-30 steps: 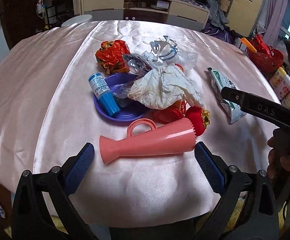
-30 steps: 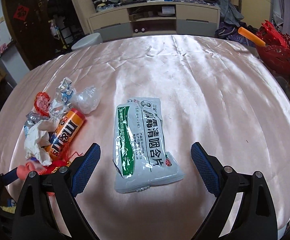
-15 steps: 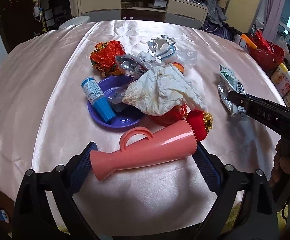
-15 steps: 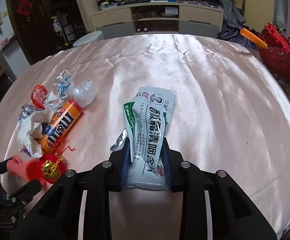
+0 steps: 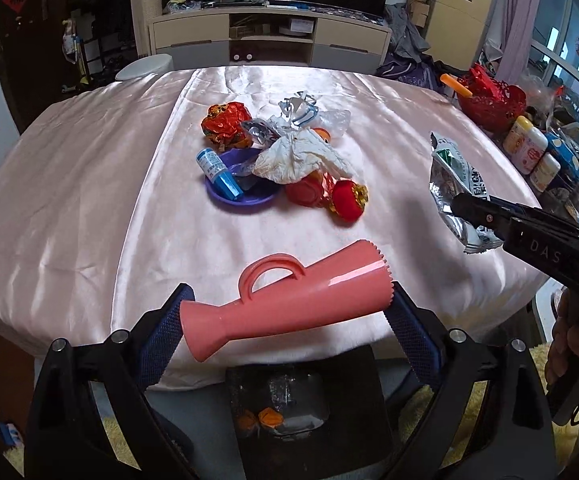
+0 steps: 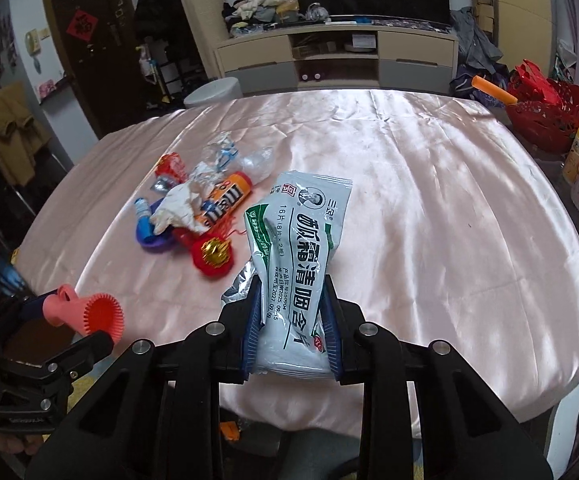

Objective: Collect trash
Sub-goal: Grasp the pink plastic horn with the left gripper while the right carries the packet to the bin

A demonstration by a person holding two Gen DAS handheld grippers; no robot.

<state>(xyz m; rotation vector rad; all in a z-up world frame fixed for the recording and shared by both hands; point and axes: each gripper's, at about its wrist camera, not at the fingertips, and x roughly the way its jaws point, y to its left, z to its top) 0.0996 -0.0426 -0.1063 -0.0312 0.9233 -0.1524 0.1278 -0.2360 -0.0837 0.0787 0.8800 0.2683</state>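
**Both tongs loaded above the worktop's near edge**

The left tongs (image 5: 285, 320) are clamped on a pink plastic horn (image 5: 289, 300), one blue pad at its narrow flared end and the other against its wide toothed mouth. The horn lies crosswise between the pads, its loop handle on top, and hangs clear of the pink satin cloth, over the near edge of the worktop (image 5: 89, 208).

The right tongs (image 6: 291, 320) are clamped on a white-and-green foil packet (image 6: 301, 248) printed with Chinese characters. The pads squeeze its lower half, so the packet is creased there, and its upper end stands up and away from the tongs. In the left wrist view the same packet (image 5: 453, 184) hangs in the air near the worktop's right edge, gripped by the black arms of the right tongs, with part of a hand (image 5: 569, 344) behind them.

The remaining trash sits in a heap near the middle of the worktop: a purple dish (image 5: 241, 196) with a blue-capped tube (image 5: 219, 174) leaning in it, a crumpled white tissue (image 5: 301, 158) partly over the dish, a crushed red foil wrapper (image 5: 225, 124) behind, clear plastic scraps (image 5: 309, 116) toward the far side, and a red ornament with gold trim (image 5: 349, 200) on the near right of the heap. An orange candy tube (image 6: 225, 200) lies under the tissue.

A dark bin (image 5: 301, 408) stands on the floor below the near edge, with scraps inside.
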